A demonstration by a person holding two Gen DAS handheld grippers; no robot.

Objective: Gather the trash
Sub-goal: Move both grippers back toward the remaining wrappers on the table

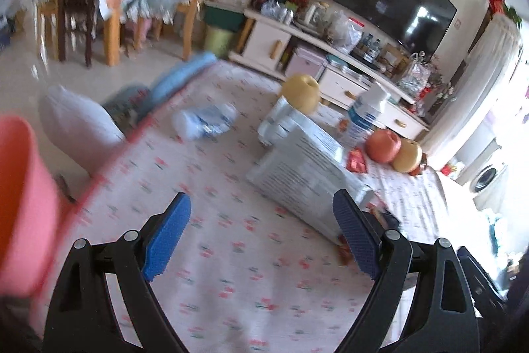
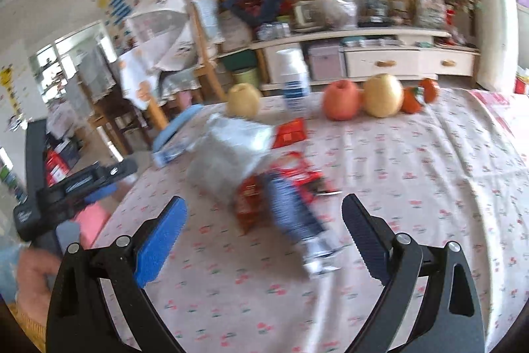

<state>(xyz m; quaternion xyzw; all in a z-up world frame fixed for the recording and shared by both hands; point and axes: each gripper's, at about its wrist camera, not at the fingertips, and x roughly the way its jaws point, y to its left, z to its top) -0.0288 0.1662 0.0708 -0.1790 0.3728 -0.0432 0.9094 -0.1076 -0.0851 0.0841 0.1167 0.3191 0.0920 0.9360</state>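
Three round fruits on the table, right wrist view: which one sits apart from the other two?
The yellow pear left of the white bottle. The red apple and the other yellow pear sit together right of the bottle.

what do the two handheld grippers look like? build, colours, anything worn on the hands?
Both match: left gripper and right gripper have black linkage arms with triangular cutouts and silver pivot pins. Each carries one bright blue ribbed pad and one dark navy pad. No cables show. No sleeve or glove can be made out.
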